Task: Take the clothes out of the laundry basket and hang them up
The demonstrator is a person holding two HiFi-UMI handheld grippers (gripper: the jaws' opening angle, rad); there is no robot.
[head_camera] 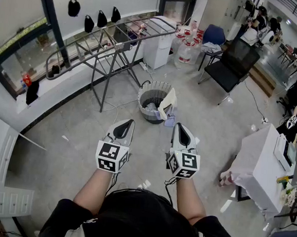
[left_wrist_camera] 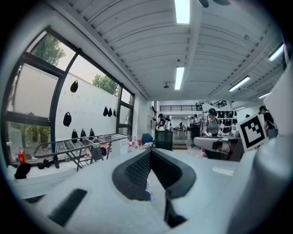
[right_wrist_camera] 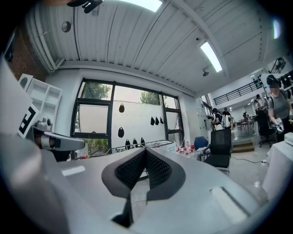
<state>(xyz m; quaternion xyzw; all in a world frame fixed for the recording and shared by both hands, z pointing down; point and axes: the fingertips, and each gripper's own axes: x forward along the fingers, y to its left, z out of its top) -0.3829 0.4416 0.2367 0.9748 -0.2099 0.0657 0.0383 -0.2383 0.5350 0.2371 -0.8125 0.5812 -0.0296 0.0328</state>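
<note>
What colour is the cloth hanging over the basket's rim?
The cloth is cream, draped on the laundry basket rim; clearest in the head view.

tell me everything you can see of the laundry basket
The laundry basket is a round tub with slatted, pale grey walls, plastic by its look, and an open top. It stands upright on the grey floor, just off the foot of the metal drying rack. Crumpled clothes lie in its dark inside. A pale cloth hangs over its right rim and down the outside. A bluish piece lies against its base on that side.
</note>
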